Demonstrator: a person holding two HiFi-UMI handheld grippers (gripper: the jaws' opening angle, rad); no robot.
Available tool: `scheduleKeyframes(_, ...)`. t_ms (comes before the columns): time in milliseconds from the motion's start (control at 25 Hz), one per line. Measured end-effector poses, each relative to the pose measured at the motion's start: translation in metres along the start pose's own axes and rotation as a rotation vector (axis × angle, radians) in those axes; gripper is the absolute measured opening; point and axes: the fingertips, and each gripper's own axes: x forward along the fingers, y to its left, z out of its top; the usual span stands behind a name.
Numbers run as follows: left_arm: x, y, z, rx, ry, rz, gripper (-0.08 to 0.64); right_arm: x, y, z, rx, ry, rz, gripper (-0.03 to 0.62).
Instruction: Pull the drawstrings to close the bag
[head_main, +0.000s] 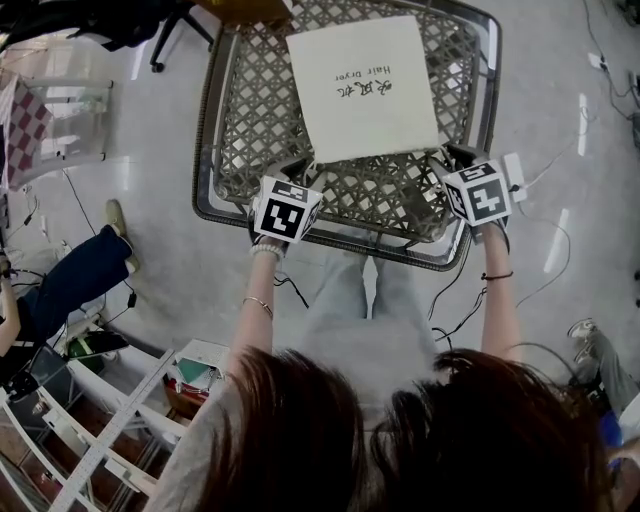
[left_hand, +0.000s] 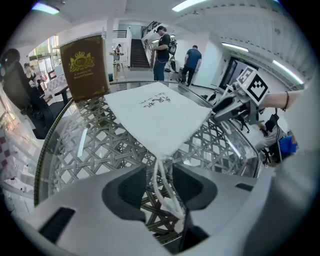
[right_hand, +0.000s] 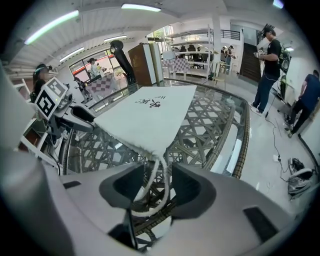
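Two pairs of tongs stood open and unclamped: the left tongs (left_hand: 157, 168) straddled one drawstring (left_hand: 166, 195), the right tongs (right_hand: 156, 166) the other drawstring (right_hand: 164, 185). The white hair-dryer bag (head_main: 360, 85) lay flat on the wicker counter (head_main: 215, 150), its near corners evidently presented for opposing pulls.

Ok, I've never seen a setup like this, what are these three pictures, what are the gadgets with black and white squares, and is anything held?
A person carries two handheld two-jaw grippers; the patterned cubes are part of them. One picture comes from a head camera looking down; the other two from cameras riding on the left gripper and right gripper. A white drawstring bag lies on a glass-topped woven table. Its cord loops lie between each gripper's jaws, but both stand open, so nothing is gripped yet.
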Motion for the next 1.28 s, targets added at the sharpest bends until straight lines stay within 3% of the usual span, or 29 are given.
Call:
scheduleKeyframes(480, 0.0042, -0.0045, -0.0024, 0.013, 0.003, 0.045, 0.115, 0.0002, -0.0027, -0.0021, -0.115, 0.065, -0.038, 0.077)
scheduleKeyframes(720, 0.0010, -0.0020, -0.0037, 0.004, 0.018, 0.060, 0.072, 0.0003, -0.0027, -0.0014, -0.132, 0.082, -0.039, 0.061)
scheduleKeyframes(1280, -0.0004, -0.0034, -0.0031, -0.023, 0.045, 0.034, 0.055, -0.0002, -0.0025, -0.0074, -0.134, 0.135, -0.048, 0.031)
